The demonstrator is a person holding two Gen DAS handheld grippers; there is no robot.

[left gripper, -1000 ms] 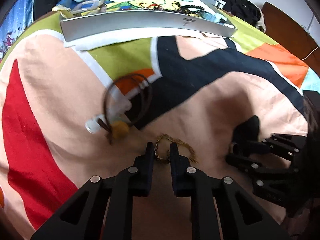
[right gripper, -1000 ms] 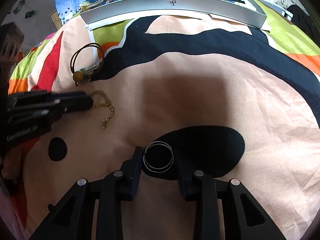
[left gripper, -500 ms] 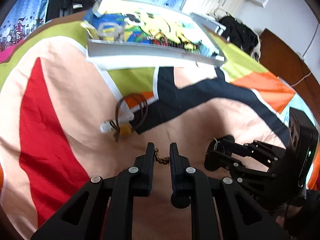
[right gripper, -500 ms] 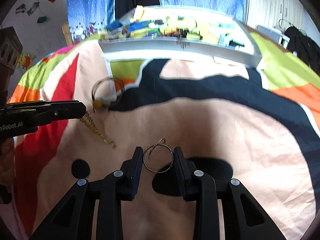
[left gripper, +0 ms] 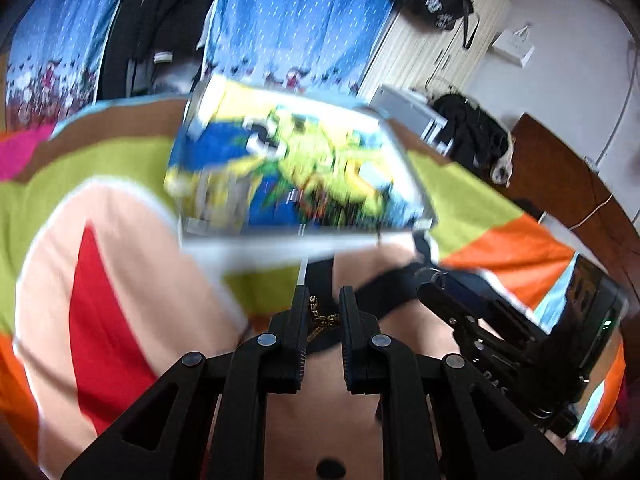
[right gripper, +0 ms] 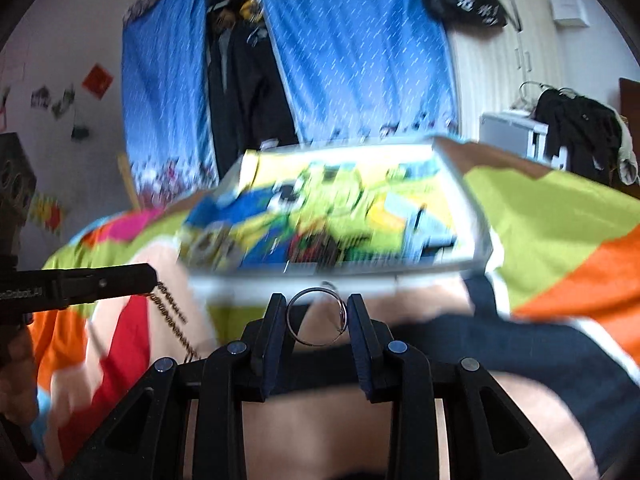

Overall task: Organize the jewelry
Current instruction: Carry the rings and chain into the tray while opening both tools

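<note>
Both grippers have come up off the bedspread (left gripper: pixel 120 264) since a second ago and now tilt toward the tray (right gripper: pixel 476 248); the chain and ring that lay on the fabric then are airborne. Left gripper (left gripper: pixel 323 312) is clamped on the gold chain (left gripper: pixel 320 320), its jaws nearly together with the links bunched between them; in the right wrist view the loose end dangles below the tips, short of the tray's near rim. Right gripper (right gripper: pixel 317 322) pinches the silver ring (right gripper: pixel 317 322) across its width, jaws held apart only by the hoop, also just short of the near rim. Tray sits on the bed beyond both grippers, heavily blurred; dark items seem to lie inside it but I cannot tell which. Progress guess: mid-carry, two pieces picked up, neither dropped in yet. Left to do: reach over the rim and release each. The other pieces on the bed are out of view now.
</note>
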